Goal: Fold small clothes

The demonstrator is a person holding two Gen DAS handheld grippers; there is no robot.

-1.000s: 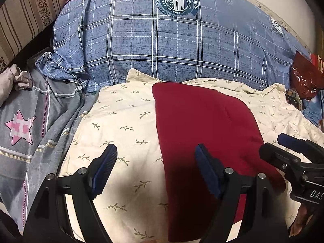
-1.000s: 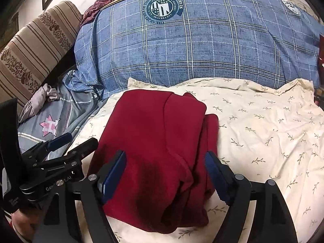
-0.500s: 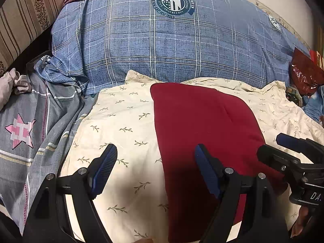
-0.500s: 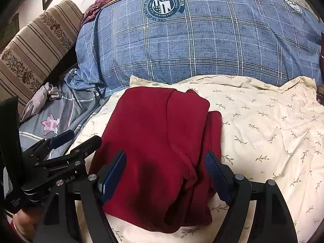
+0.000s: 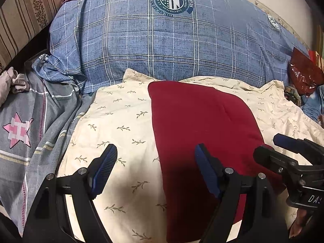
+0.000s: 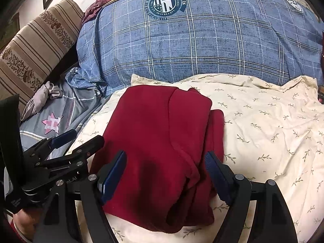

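The dark red garment (image 6: 162,147) lies folded on the cream leaf-print sheet (image 6: 263,133) of the bed, its layers stacked into a rough rectangle, with a rounded flap on top and a thicker roll of cloth along its right side. Both tools hang above its near end, probably so either one can drop onto an edge for the next fold. The right tongs (image 6: 165,174) stand wide apart and empty, straddling the garment's near part without touching it. The left tongs (image 5: 156,168) are equally spread and hold nothing — one finger over bare sheet, the other over the garment's left border.

That left border runs straight and clean; the near right corner is lumpy and may need smoothing. Open sheet lies to the garment's right and left — good room for sliding or turning. Behind it the blue plaid pillow (image 5: 172,46) rises like a wall, and the grey star-patterned blanket (image 5: 30,125) crowds the far left.
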